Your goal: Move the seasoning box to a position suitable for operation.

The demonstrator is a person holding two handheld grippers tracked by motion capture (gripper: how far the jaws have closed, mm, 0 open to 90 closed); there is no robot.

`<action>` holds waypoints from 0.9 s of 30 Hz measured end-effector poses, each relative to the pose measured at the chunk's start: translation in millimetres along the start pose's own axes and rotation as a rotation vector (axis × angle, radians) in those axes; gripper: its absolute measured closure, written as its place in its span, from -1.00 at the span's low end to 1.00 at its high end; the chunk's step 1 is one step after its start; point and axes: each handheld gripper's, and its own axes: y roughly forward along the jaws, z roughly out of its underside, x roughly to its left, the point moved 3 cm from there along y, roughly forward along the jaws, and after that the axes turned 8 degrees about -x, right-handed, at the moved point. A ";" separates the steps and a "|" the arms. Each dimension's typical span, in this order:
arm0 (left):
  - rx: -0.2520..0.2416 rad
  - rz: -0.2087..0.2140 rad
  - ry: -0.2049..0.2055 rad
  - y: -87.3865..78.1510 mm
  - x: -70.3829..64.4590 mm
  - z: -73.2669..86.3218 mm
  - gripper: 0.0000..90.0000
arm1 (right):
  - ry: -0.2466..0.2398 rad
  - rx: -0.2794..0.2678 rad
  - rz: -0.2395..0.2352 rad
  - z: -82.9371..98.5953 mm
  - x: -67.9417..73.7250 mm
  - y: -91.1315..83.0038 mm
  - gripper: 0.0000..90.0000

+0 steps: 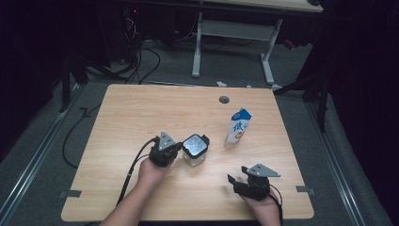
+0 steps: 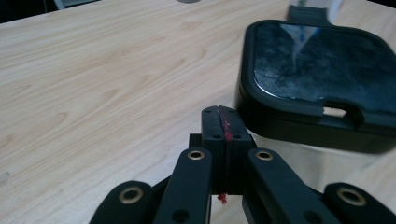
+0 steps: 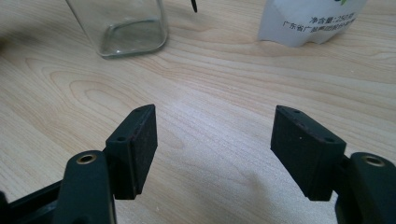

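A clear square glass jar [image 1: 194, 151] with a black lid [image 2: 322, 79] stands near the middle of the wooden table [image 1: 141, 117]. My left gripper [image 1: 178, 147] sits just left of the jar, shut with nothing between its jaws; its tips [image 2: 223, 122] rest beside the lid's edge. A white and blue milk carton [image 1: 238, 126] stands upright to the jar's right. My right gripper [image 1: 236, 180] is open near the table's front right. In the right gripper view the jar's glass base [image 3: 126, 28] and the carton's bottom [image 3: 310, 21] lie ahead of the spread jaws.
A round cable hole [image 1: 224, 100] is in the table's far edge. Beyond the table stand a white desk frame [image 1: 235, 42] and loose cables on the grey floor [image 1: 141, 61]. Bare wood stretches across the table's left half.
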 end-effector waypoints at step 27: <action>0.030 -0.083 0.036 -92.9 11.2 42.6 0.83 | 0.002 -0.030 -0.002 -7.6 12.2 27.5 0.36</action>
